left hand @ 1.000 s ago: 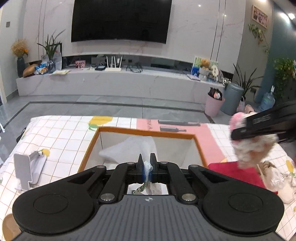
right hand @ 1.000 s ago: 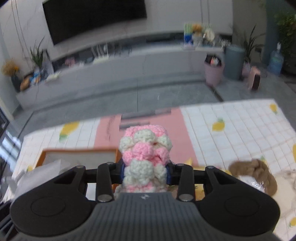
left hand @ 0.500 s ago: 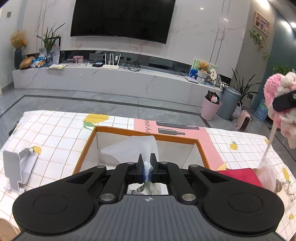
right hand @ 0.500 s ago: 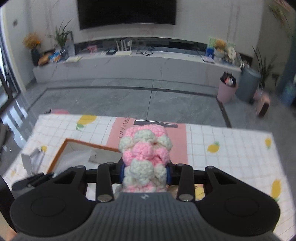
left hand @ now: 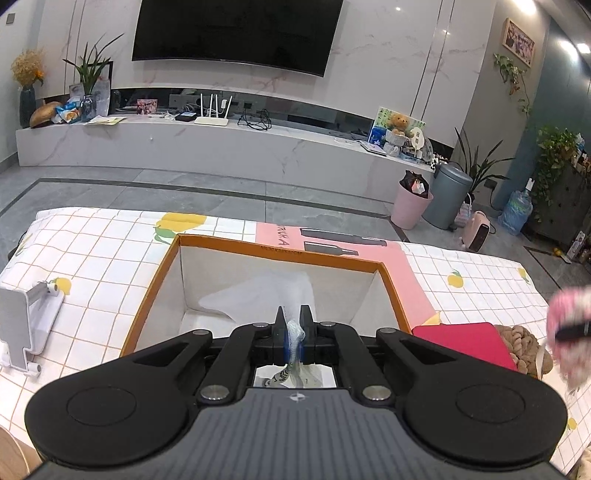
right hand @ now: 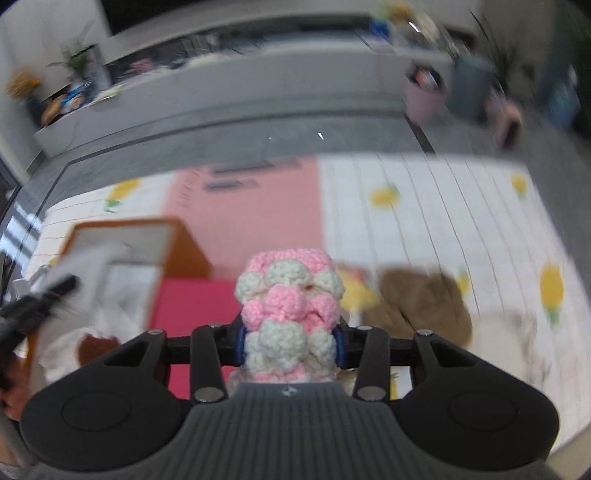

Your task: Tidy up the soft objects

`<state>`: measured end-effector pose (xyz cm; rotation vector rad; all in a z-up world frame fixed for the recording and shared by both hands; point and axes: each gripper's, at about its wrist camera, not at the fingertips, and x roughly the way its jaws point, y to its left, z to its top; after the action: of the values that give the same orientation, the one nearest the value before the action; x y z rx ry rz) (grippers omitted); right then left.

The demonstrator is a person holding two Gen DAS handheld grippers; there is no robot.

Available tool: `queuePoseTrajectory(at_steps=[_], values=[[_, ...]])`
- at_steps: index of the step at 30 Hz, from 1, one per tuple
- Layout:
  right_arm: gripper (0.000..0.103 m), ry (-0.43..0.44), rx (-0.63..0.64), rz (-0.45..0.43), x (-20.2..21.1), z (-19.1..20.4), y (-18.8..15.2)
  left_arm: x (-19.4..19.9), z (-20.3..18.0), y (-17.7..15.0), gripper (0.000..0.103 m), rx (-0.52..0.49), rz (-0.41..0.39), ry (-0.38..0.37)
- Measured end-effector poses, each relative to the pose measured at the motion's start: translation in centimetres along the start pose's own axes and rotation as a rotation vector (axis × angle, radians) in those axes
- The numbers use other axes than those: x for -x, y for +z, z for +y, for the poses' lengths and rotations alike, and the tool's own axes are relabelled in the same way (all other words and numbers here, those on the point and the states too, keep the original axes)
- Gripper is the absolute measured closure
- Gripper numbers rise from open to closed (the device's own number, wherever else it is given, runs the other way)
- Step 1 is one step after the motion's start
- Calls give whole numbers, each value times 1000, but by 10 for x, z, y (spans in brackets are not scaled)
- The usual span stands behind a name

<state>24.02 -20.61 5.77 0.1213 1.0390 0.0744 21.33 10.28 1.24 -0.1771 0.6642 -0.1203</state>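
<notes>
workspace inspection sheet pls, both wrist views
surface: checked lemon cloth, pink mat.
job's things: orange box with white tissue; pink-white knit; brown knit.
clutter: red pad, white stand.
grippers: left claw shut on a plastic strip; right claw opening, pink-white knit between.
cables: nothing seen on table.
surroundings: TV, bins.

I'm in a home living room: a big wall television (left hand: 236, 33) at twelve o'clock above a marble media shelf (left hand: 207, 147), a teddy bear (left hand: 399, 123) and houseplants (left hand: 476, 162) at two o'clock.
</notes>
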Motion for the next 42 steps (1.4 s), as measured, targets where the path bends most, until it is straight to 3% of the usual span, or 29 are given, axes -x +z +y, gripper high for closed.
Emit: queuePoseTrajectory(at_steps=[8,14,19,24,28,32,34,37,42], values=[[58,42,-188,121,-34,-96,-73,-5,-3,-3,98,-19,36,6],[52,11,-284,164,-57,-148,-113,-5,-5,-5,98,-31,40,4],[30,-44,-250,214,-68,-166,-122,-8,-4,-8,98,-30,54,14],[21,-119,-110,189,-60,-158,-122,-10,-4,-9,98,-29,63,17],[37,-139,-23,234,-69,-147,-128,-10,-6,-9,98,-37,68,13],[65,-161,22,224,-64,-138,-131,-11,-4,-9,98,-26,85,22],[73,-174,55,215,-53,-129,-127,-10,-2,-8,98,-24,81,7],[73,-178,66,171,-23,-116,-114,-7,0,-3,98,-21,65,-1],[73,-99,91,1,44,-77,-63,-7,2,6,98,-36,39,2]])
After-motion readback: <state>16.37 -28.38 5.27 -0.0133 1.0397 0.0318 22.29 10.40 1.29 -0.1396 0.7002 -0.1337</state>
